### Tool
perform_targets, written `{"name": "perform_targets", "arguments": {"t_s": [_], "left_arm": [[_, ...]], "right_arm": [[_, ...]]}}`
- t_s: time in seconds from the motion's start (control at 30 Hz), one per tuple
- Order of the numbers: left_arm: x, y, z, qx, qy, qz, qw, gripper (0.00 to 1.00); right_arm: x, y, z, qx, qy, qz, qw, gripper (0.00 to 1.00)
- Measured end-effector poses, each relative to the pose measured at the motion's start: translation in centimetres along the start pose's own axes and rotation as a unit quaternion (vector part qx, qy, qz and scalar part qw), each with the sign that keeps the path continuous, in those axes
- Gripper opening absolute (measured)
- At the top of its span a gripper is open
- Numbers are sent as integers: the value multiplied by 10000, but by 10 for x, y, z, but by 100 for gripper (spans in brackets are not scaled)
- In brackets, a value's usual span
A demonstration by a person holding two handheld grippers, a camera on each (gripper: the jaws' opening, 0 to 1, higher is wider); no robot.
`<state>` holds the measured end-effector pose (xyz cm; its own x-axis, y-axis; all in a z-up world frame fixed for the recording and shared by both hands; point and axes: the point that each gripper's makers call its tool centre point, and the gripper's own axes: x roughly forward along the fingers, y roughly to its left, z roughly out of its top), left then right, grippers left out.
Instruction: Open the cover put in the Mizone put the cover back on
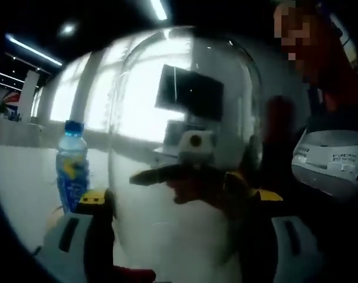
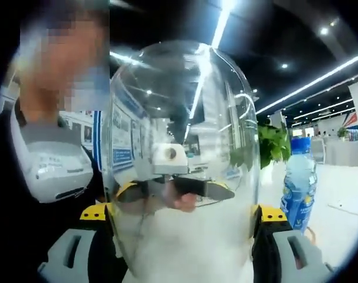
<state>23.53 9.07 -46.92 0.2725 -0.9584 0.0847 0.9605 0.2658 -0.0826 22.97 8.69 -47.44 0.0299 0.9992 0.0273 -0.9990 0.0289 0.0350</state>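
A tall clear dome cover [image 1: 184, 118] stands upright between the yellow-tipped jaws of my left gripper [image 1: 179, 197], which press on its two sides. From the opposite side my right gripper [image 2: 184, 212] clamps the same cover [image 2: 179, 118]. Through the glass each view shows the other gripper facing it. A blue Mizone bottle [image 1: 71, 168] with a blue cap stands upright on the white table [image 1: 25, 188], left of the cover in the left gripper view. In the right gripper view the bottle [image 2: 298, 183] is right of the cover and apart from it.
A person in dark clothes with a white device [image 2: 52, 168] at the chest stands close behind the cover [image 1: 329, 159]. A green plant [image 2: 274, 144] is beyond the table. A dark monitor [image 1: 190, 91] and bright windows lie behind.
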Motion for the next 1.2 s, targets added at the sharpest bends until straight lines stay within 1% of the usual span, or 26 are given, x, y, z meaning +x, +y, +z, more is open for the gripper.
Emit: {"name": "perform_targets", "arguments": {"t_s": [0.07,0.13,0.23,0.27,0.37,0.5,0.57,0.77,0.87,0.9,1.03,1.1,1.2], "left_arm": [[2,-2,9,185,-15,-6,9998,81],[5,-3,19,255,-66,20,9997,81],[8,-2,40,278,-239,32,9993,81],[8,-1,44,243,-271,41,9993,81],[13,3,63,82,-307,111,9994,81],[19,11,83,58,-317,188,9993,81],[20,13,90,110,-304,183,9993,81],[23,20,110,336,-223,132,9991,81],[24,24,121,422,-297,150,9986,81],[24,25,123,477,-332,161,9982,81],[28,31,131,617,-298,171,9975,81],[30,37,136,673,-214,167,9974,81],[31,45,147,736,-194,142,9970,81]], "right_arm": [[-1,1,8,-190,73,16,9998,90],[-3,0,21,-267,24,30,9996,90],[-5,-1,38,-301,-59,21,9995,90],[-6,-4,47,-269,-121,13,9996,90],[-8,-9,64,-81,-298,51,9995,90],[-8,-18,87,-52,-490,93,9987,90],[-8,-21,97,-91,-528,100,9985,90],[-5,-30,119,-299,-457,90,9985,90],[-2,-35,124,-335,-455,101,9984,90],[-3,-36,125,-347,-480,122,9982,90],[-2,-43,132,-452,-559,153,9973,90],[-2,-48,140,-493,-613,150,9968,90],[1,-57,152,-567,-674,138,9960,90]]}}
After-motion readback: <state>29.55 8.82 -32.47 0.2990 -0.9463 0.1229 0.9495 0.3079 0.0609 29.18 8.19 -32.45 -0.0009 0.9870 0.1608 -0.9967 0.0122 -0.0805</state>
